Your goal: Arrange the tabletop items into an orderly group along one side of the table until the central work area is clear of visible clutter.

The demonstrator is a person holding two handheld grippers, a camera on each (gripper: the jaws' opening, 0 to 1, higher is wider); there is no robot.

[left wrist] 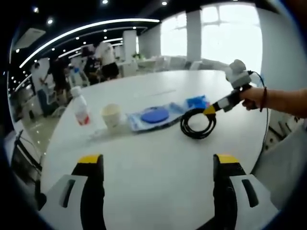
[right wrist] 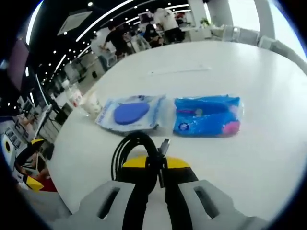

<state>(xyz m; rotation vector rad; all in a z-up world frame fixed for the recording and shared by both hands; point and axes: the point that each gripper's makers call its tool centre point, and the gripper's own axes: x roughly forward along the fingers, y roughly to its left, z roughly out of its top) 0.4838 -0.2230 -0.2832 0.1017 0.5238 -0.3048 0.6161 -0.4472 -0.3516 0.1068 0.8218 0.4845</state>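
Bright windows and strip lights frame an open office, with people standing at desks far behind a wide white tabletop [left wrist: 158, 163]. Along its middle lies a loose row of items. In the left gripper view, a small bottle [left wrist: 80, 106] with a white cap and red label stands at the far left, upright, and a pale paper cup [left wrist: 112, 116] stands just beside it. Next comes a clear packet holding a blue disc [left wrist: 154, 115], lying flat, and beyond that a blue wrapper pack [left wrist: 197, 102], close to the packet's end. A coiled black cable [left wrist: 197, 123] rests on the tabletop in front of the two packs.

The left gripper [left wrist: 158, 165] hovers low over the near part of the tabletop, its yellow-tipped fingers [left wrist: 91, 160] wide apart with nothing between them, well apart from the row.

The right gripper [left wrist: 210, 109] reaches in from the right, held by a person's hand [left wrist: 254, 97], with its tip at the cable's coil. In the right gripper view its fingers [right wrist: 175, 164] are drawn together on the cable [right wrist: 136, 153], whose black loops pass between the yellow tips, with a small plug end just above them. Beyond lie the disc packet [right wrist: 132, 112] and the blue pack [right wrist: 207, 116], side by side, and the cup [right wrist: 92, 103] stands farther left.
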